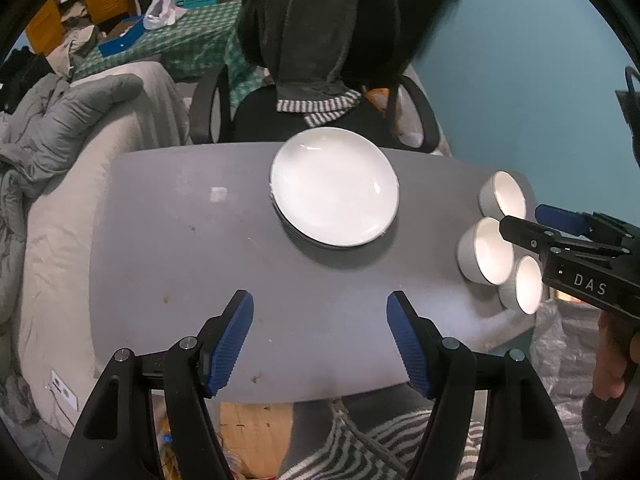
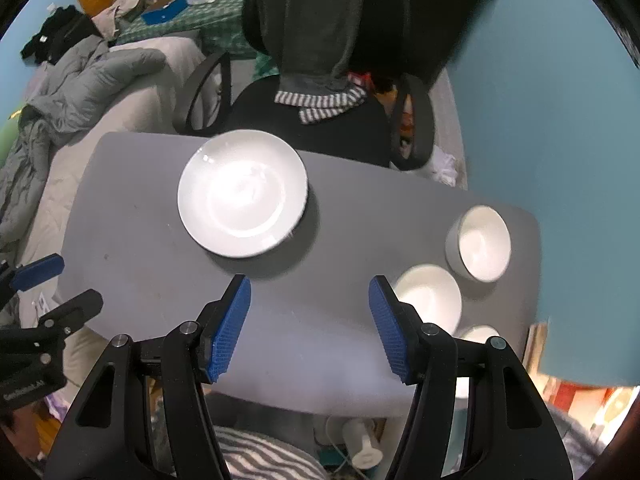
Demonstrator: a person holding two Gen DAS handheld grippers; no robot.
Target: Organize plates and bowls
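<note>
Now plates (image 1: 335,187) stacked at table (image 1: 180,248) twelve o'clock; three bowls (image 2: 484,243) loose at three o'clock, unstacked. Left gripper (image 1: 320,336), right gripper (image 2: 310,322): both agape, empty.

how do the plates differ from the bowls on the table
The plates are wide and shallow; the bowls are narrower and deep. The plates sit in one stack near the table's far edge by the chair, while the three bowls stand separately, side by side, at the table's right end. The plates look white all over; the bowls have grey outsides. Both are round, white inside, upright and empty.
</note>
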